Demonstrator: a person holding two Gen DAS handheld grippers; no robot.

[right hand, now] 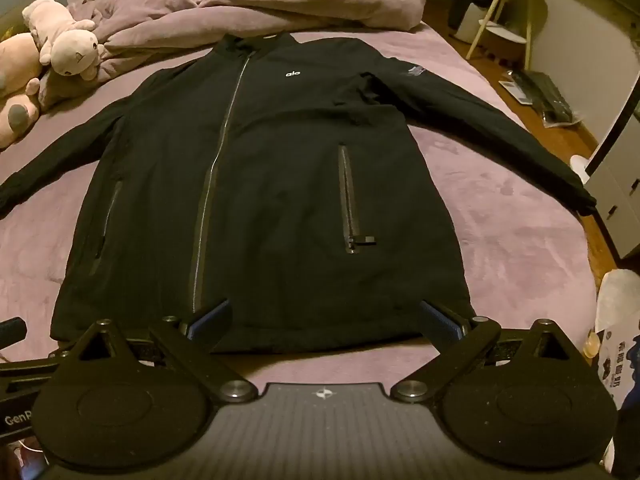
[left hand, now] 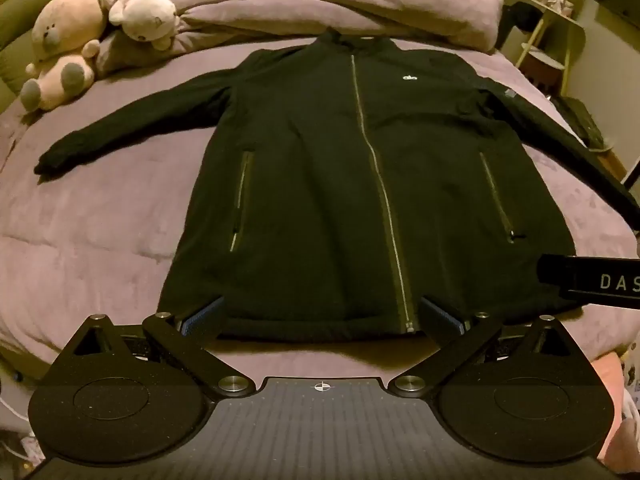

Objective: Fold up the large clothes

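Note:
A black zip-up jacket (left hand: 340, 184) lies flat and face up on a mauve bed (left hand: 100, 216), collar at the far end, both sleeves spread out to the sides. My left gripper (left hand: 322, 316) hovers open above the hem near the zip's lower end, nothing between its blue-padded fingers. In the right wrist view the same jacket (right hand: 280, 184) fills the middle. My right gripper (right hand: 325, 320) is open over the hem's right half, holding nothing. The other tool's black body (left hand: 596, 280) juts in at the right of the left wrist view.
Plush toys (left hand: 68, 40) lie at the bed's far left, and a bunched mauve duvet (left hand: 340, 4) sits beyond the collar. A small white side table (right hand: 508, 12) and items on the wooden floor (right hand: 540, 96) stand to the bed's right.

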